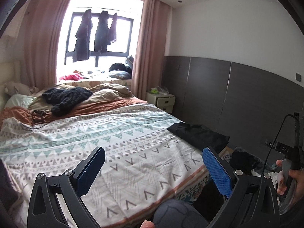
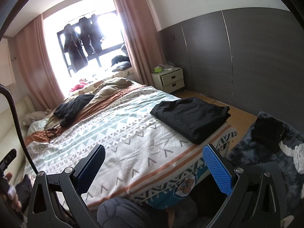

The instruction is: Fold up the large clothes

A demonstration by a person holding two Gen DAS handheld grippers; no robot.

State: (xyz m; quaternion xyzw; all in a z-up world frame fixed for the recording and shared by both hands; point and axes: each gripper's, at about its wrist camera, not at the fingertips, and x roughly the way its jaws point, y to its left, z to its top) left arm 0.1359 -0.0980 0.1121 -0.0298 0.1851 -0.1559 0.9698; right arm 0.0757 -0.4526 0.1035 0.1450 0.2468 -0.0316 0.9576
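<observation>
Left gripper: my left gripper [image 1: 153,168] hangs above the foot end of the bed, fingers spread wide, nothing between the blue pads [image 1: 216,171].
Right gripper: my right gripper [image 2: 153,168] is likewise released and empty, held over the foot edge and angled toward the bed's right side.
Hands: in the left wrist view I see the right hand [image 1: 288,178] wrapped around its handle at the frame's right edge; the right wrist view catches only a sliver of the left hand [image 2: 10,195] at the lower left.
Folded garment: the black folded garment [image 2: 190,116] lies flat at the bed's right edge near the foot corner, well apart from both grippers. The right wrist view shows it whole; the left shows only a low dark slab [image 1: 199,135].
Right view only: a dark shaggy rug [image 2: 266,152] on the wooden floor, with a black bundle [image 2: 266,133] and white cloth [image 2: 298,155] on it.
Bed: a patterned duvet [image 1: 123,138] covers the bed, with a black knit piece [image 1: 66,97] and a tangled cable [image 1: 36,115] near the head end.
Room: a window [image 1: 98,36] with dark clothes hanging, pink curtains [image 1: 150,45], a cream nightstand [image 2: 172,79] and a grey panelled wall [image 2: 247,57].
Lower edge: a grey-clad knee [image 1: 176,214] sits between the fingers.
</observation>
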